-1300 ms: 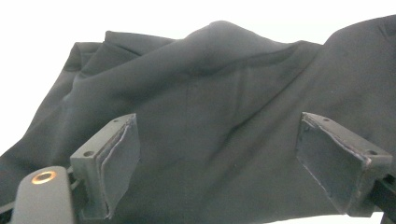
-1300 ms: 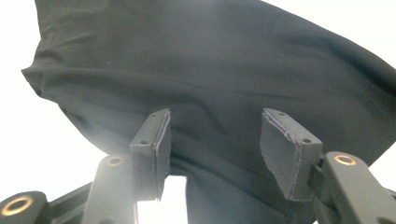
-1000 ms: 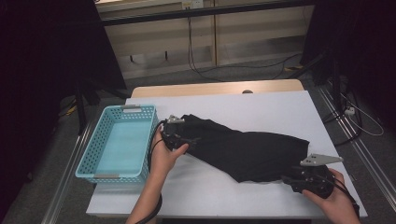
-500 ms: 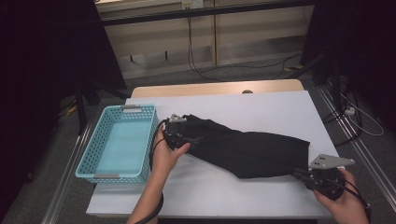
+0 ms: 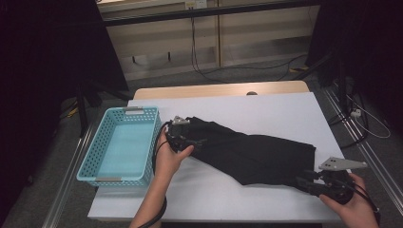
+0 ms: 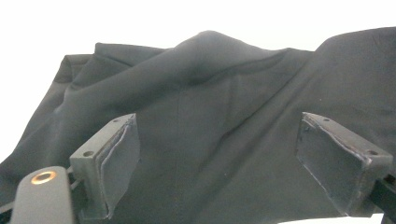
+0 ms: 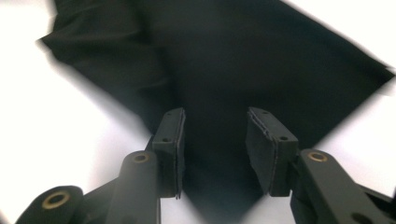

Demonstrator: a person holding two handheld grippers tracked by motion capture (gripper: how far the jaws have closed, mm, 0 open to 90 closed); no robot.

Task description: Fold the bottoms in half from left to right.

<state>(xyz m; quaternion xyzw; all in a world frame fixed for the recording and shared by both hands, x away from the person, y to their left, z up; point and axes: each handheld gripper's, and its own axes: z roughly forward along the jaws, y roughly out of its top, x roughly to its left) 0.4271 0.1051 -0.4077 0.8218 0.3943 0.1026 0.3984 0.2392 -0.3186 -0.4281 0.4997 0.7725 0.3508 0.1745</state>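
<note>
Because the black cloth (image 5: 252, 152) sprawled across the white worktop (image 5: 266, 109) right of the blue basket (image 5: 119, 142) looks soft and limp, each gripper should pinch an edge: left gripper (image 6: 224, 154) gapes wide over it, right gripper (image 7: 214, 154), jaws just reopening, brackets its near corner unclamped.

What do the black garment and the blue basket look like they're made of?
The black garment looks like a thin woven fabric with a matte finish: it drapes in soft folds and creases and gives no shine. The blue basket looks like molded plastic, smooth and slightly glossy, with rigid walls pierced by a regular grid of holes.
</note>
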